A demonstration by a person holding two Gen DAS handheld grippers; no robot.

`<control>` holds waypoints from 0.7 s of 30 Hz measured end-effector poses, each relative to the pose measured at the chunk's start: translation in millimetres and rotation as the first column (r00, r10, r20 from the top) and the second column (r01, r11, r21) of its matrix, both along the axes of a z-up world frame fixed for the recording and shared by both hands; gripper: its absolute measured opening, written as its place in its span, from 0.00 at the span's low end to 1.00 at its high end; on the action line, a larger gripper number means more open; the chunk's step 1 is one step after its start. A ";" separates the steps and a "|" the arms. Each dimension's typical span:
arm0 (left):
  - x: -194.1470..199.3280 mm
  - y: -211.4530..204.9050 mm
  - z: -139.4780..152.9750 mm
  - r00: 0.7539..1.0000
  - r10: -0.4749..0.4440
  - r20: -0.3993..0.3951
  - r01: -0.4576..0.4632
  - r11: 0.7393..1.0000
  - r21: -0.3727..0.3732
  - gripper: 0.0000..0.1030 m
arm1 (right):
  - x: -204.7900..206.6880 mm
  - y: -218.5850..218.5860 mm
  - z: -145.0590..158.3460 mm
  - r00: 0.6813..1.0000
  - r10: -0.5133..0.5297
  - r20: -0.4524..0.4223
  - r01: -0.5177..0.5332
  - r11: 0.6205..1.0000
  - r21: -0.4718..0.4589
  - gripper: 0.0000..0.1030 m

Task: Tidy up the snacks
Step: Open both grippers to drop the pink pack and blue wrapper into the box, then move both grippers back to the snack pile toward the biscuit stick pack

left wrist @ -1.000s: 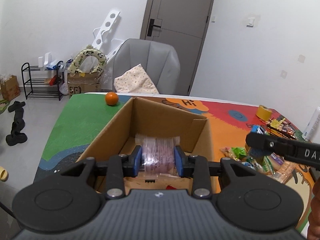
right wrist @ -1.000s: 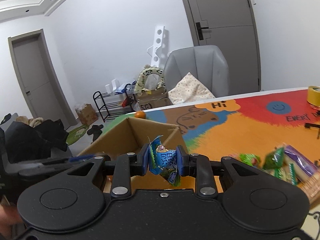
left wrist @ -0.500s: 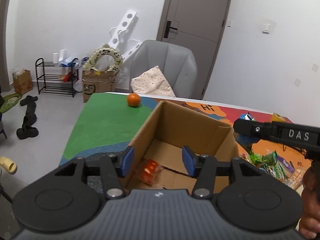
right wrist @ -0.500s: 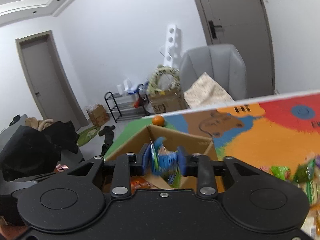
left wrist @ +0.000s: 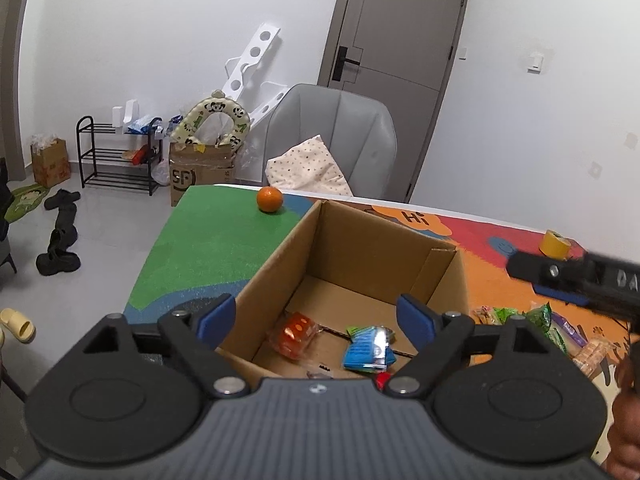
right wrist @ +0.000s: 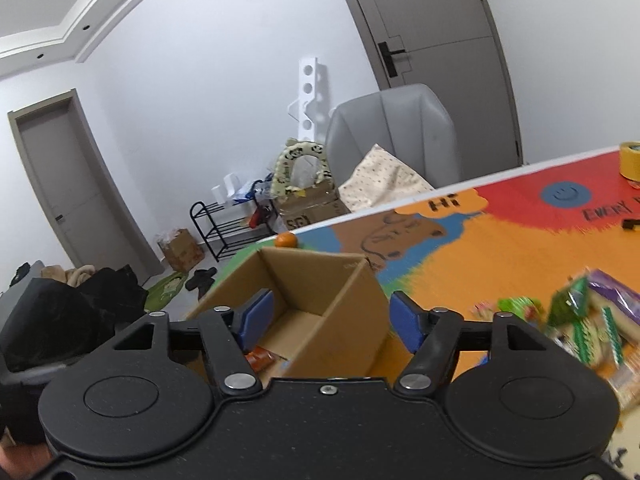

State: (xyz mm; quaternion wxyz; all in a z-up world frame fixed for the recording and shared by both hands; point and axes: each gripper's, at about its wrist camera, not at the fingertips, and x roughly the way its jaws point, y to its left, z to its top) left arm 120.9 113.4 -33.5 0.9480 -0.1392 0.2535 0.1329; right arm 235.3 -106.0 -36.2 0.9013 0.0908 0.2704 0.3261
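Note:
An open cardboard box [left wrist: 404,248] [right wrist: 344,284] stands on the colourful table mat. On its floor lie an orange-red snack pack [left wrist: 295,334] [right wrist: 260,358] and a blue snack pack [left wrist: 367,347]. My left gripper [left wrist: 316,316] hangs over the box's near edge, its jaws opening with nothing between them. My right gripper [right wrist: 331,316] is above the box's near right corner, its jaws also opening and empty; its arm [left wrist: 576,276] shows at the right of the left wrist view. A heap of loose snack packs [right wrist: 580,320] [left wrist: 544,324] lies right of the box.
An orange [left wrist: 269,199] [right wrist: 285,240] sits on the green part of the mat behind the box. A yellow tape roll [left wrist: 555,243] [right wrist: 630,159] is at the far right. A grey chair [left wrist: 332,140] stands behind the table. A hand [left wrist: 628,420] holds the right gripper.
Both grippers have opened. The left one let go of a clear wrapped pack and the right one dropped the blue pack, which now lies in the box. The left gripper has drawn back.

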 end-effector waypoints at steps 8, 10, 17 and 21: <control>-0.3 -20.0 -0.1 0.999 -0.037 0.001 0.037 0.999 0.024 0.85 | -9.9 -22.9 -9.4 0.999 -0.041 -0.016 0.041 0.999 -0.002 0.76; 0.0 -26.4 -0.1 0.999 -0.049 0.002 0.049 0.998 0.028 0.86 | -12.7 -30.9 -11.2 0.998 -0.057 -0.017 0.057 0.998 0.001 0.80; -1.0 -47.7 2.4 0.996 -0.086 0.004 0.086 0.996 0.040 0.89 | -21.0 -61.8 -14.8 0.994 -0.107 -0.031 0.107 0.994 0.013 0.88; -1.2 -64.4 3.0 0.992 -0.126 0.001 0.125 0.991 0.049 0.91 | -26.3 -77.6 -13.2 0.991 -0.129 -0.026 0.129 0.991 0.017 0.94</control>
